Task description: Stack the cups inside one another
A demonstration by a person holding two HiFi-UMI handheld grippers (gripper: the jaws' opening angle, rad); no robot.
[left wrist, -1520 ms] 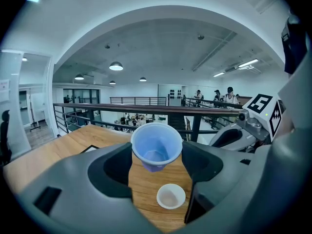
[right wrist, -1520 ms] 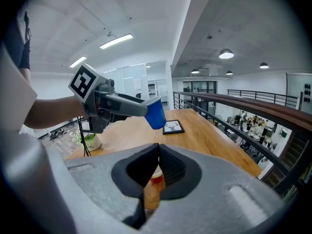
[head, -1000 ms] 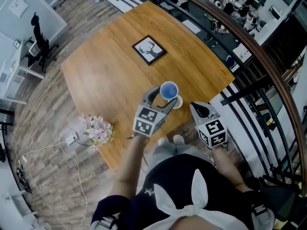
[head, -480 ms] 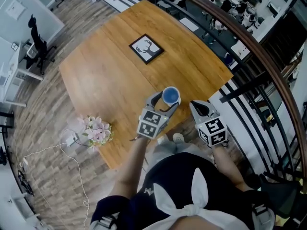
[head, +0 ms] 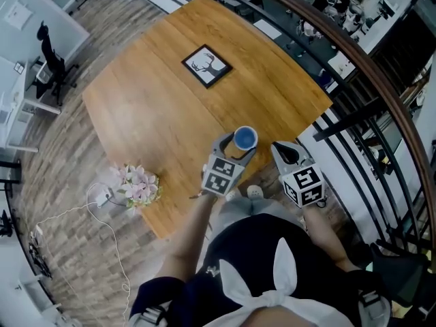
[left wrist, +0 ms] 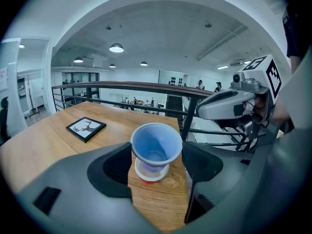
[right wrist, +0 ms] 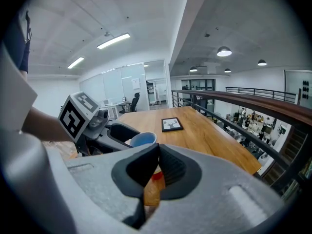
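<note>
A blue cup point(head: 245, 138) sits between the jaws of my left gripper point(head: 235, 148), which is shut on it by the rim. In the left gripper view the blue cup point(left wrist: 156, 147) hangs upright right over a white cup with a red base point(left wrist: 152, 173) that stands on the wooden table point(head: 157, 94) near its front right edge. The blue cup's bottom is in or just above the white cup's mouth; I cannot tell if they touch. My right gripper point(head: 286, 154) hovers just right of the cups, beyond the table edge, its jaws shut point(right wrist: 157, 150) on nothing.
A black-framed deer picture point(head: 206, 65) lies farther back on the table. A bunch of pink flowers point(head: 139, 186) lies at the table's left front corner. A dark railing point(head: 354, 73) curves close behind the table's right side.
My left gripper has carried the blue cup slightly toward the front right and over the white cup, which it now hides from above. The right gripper has barely moved.
</note>
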